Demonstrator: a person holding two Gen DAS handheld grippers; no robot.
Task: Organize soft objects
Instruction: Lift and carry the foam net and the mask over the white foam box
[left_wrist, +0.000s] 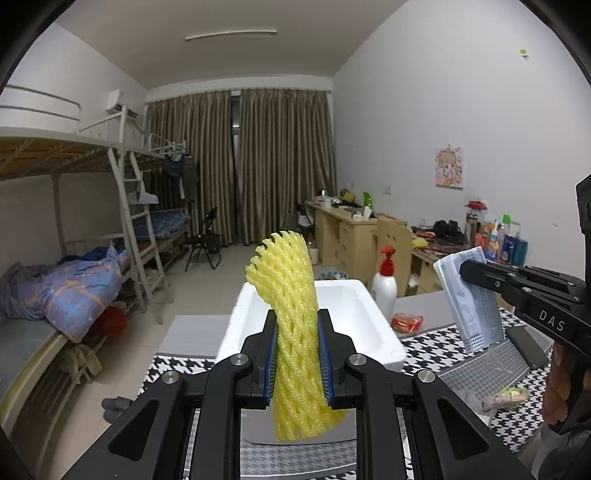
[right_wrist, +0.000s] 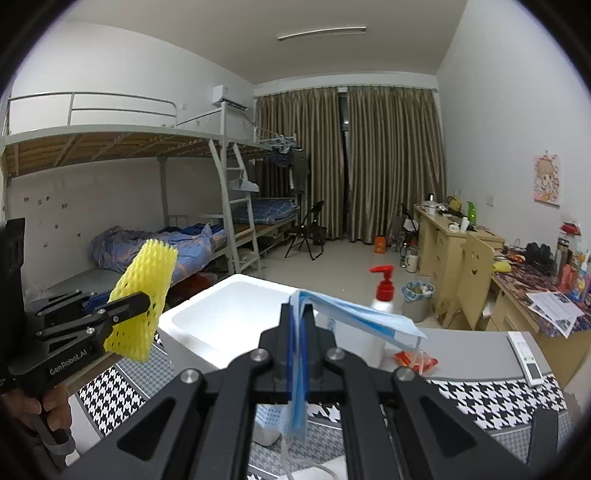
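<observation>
Your left gripper (left_wrist: 297, 354) has its jaws clenched on a yellow foam net sleeve (left_wrist: 291, 325), which stands nearly upright between the blue pads, its top fanning above the jaws and its lower end hanging below them. In the right wrist view the same left gripper (right_wrist: 127, 306) shows at the left edge, with the sleeve (right_wrist: 146, 295) tilted and held up in the air, clear of the worktop (right_wrist: 476, 354). Your right gripper (right_wrist: 297, 350) has its jaws pressed tight together on a blue face mask (right_wrist: 354, 317); the mask folds over the top of the jaws, one end sticking out to the right, the other hanging down beneath, with its ear loops trailing. From the left wrist view, the right gripper (left_wrist: 465, 269) holds the mask (left_wrist: 469, 299) dangling above the houndstooth cloth (left_wrist: 436, 347) that covers the near part of the worktop. A white foam box (left_wrist: 373, 332), open at the top, sits on the worktop just ahead of both grippers, and the sleeve is in front of it. A white pump bottle with a red top (left_wrist: 384, 284) stands just beyond the box's right side, and a small red packet (left_wrist: 406, 322) lies near its base
</observation>
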